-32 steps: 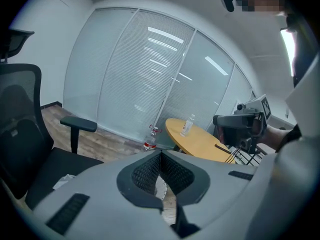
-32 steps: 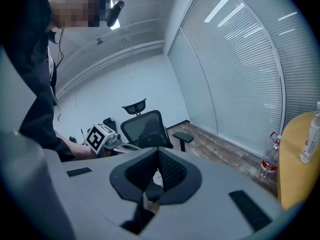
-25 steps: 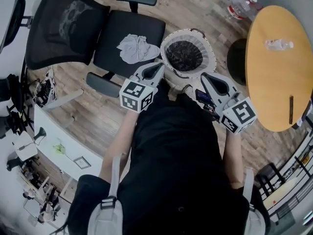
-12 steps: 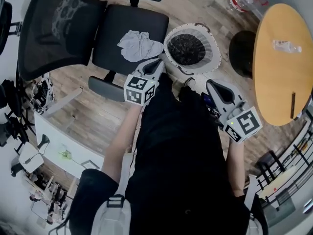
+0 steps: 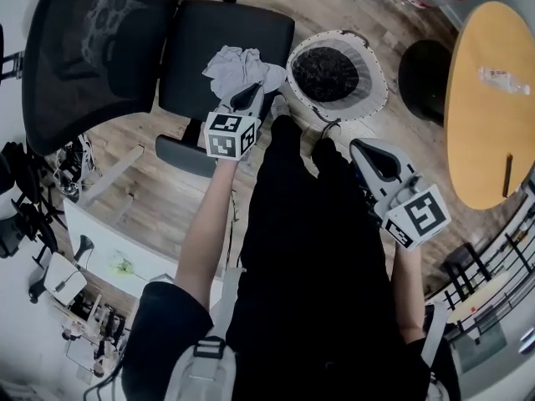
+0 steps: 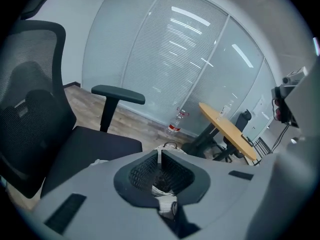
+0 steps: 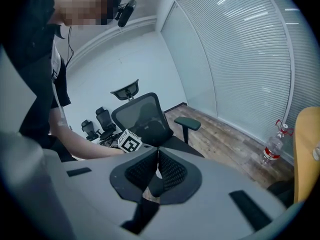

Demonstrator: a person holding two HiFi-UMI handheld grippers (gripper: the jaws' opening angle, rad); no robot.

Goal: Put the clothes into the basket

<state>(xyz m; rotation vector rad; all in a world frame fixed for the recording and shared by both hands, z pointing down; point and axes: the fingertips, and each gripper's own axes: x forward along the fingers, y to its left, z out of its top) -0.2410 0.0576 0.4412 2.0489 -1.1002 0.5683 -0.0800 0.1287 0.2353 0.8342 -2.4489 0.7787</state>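
The clothes [image 5: 242, 67] are soft cloth; chair [image 5: 201, 53] matt black; floor [image 5: 150, 199] wood.

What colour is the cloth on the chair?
The cloth is light grey, best seen in the head view.

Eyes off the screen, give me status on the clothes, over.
Left gripper shut, over grey cloth on chair. Right gripper shut, empty. Basket beside chair, nothing between.

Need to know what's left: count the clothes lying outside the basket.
1: a grey garment on the office chair's seat, beside the basket. The crumpled heap could hide a second piece.
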